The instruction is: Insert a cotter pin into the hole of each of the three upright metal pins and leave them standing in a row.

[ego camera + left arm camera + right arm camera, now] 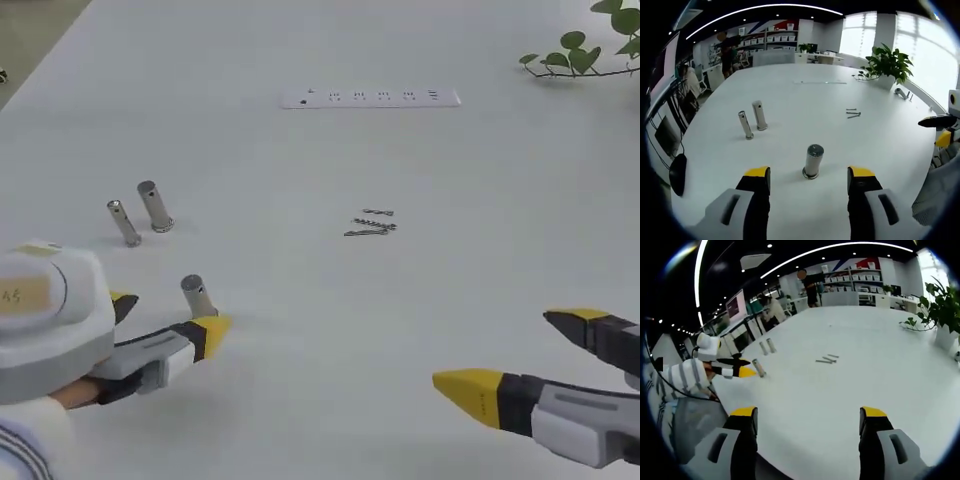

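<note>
The left gripper has its jaws spread and grasps nothing; the right gripper is likewise spread and empty, hovering over the white table.

Position of the work: the nearest metal pin stands upright on its flanged base, long axis vertical; in the left gripper view it sits at 12 o'clock between the two jaws, clear of both. The two further metal pins stand upright just beside each other, at about 11 o'clock from the left gripper and apart from the nearest pin; the three do not yet form one row. The cross holes are too small to make out.

The cotter pins lie flat and loose on the table top in a small cluster, long axes running roughly 9 to 3 o'clock as the person sees them; none is fitted. They lie at about 1 o'clock from the left gripper and at about 11 o'clock from the right gripper, well apart from both.

Judgement: the left gripper is placed to steady the nearest pin; the right gripper, being free, is the likelier one to fetch a cotter pin, and would have to travel forward and leftward to reach the cluster.

A power strip lies at the far side of the table; a leafy plant sits at 1 o'clock.
</note>
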The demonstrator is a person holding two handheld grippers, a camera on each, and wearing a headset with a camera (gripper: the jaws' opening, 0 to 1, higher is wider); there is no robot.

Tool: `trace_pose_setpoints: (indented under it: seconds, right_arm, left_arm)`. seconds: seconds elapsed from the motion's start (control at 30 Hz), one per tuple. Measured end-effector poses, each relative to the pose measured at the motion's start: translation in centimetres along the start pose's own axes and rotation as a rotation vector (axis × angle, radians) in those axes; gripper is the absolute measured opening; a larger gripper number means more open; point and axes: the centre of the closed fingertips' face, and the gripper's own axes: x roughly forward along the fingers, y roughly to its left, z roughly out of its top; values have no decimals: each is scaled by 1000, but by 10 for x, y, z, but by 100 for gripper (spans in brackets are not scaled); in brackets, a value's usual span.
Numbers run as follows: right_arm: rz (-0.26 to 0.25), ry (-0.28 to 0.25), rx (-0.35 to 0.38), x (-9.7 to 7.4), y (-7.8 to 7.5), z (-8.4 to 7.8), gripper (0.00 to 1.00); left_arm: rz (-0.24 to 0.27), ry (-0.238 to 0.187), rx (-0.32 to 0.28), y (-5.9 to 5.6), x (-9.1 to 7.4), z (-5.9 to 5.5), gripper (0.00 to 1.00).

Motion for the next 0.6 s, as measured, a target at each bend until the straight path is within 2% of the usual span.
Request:
trace_pose_setpoints:
  seconds: [0.1,0.13,0.17,0.2,0.3,0.47,0.6]
  right_arm:
    - [-7,6,-22,0,-3,4,84]
    - [-8,8,-26,0,-4,5,84]
    - [-9,8,-31,0,-5,6,84]
    - [-11,7,-35,0,-6,7,84]
    - [-18,14,-61,1,-9,11,84]
    - [-14,34,-108,4,-11,14,84]
    - [1,53,-150,6,-10,17,84]
  left_arm:
    - [-27,-2,35,-3,-3,5,67]
    - [-36,2,56,-5,-4,6,68]
    - [-74,15,97,-11,-5,5,70]
    - [-81,20,113,-12,-6,4,73]
    - [-120,-6,168,-21,-9,7,83]
    - [-163,0,204,-30,-15,1,99]
    - [-185,-8,207,-34,-22,-4,100]
